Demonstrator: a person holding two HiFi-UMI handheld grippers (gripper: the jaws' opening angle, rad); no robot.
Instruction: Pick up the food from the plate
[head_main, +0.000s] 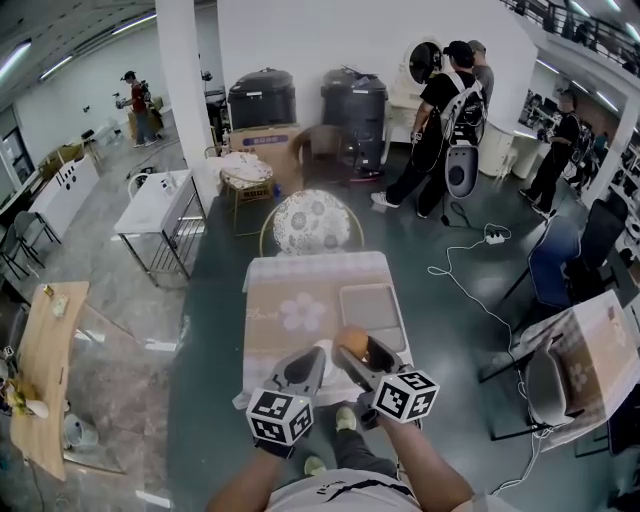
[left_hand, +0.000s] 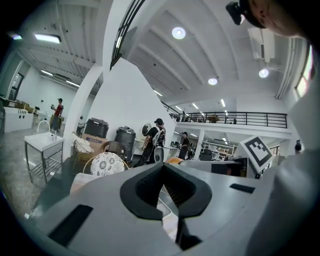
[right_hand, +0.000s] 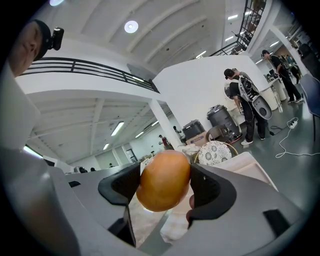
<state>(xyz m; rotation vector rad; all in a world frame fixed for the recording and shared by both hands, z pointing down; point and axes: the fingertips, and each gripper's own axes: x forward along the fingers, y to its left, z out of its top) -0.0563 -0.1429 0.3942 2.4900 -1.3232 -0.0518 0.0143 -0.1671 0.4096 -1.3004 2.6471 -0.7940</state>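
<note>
The food (right_hand: 164, 180) looks smooth with a slight sheen, the fingers (right_hand: 217, 192) are matt grey plastic with dark pads, and the counter (head_main: 290, 290) has a cloth cover.

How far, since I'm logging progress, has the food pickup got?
Done: the right gripper is shut on the round orange food and holds it over the table. In hand: carrying that piece. The left gripper is shut with nothing between its jaws. Left: unclear, since the grippers cover the plate's spot in the head view, so I can't tell whether more food is there.
</note>
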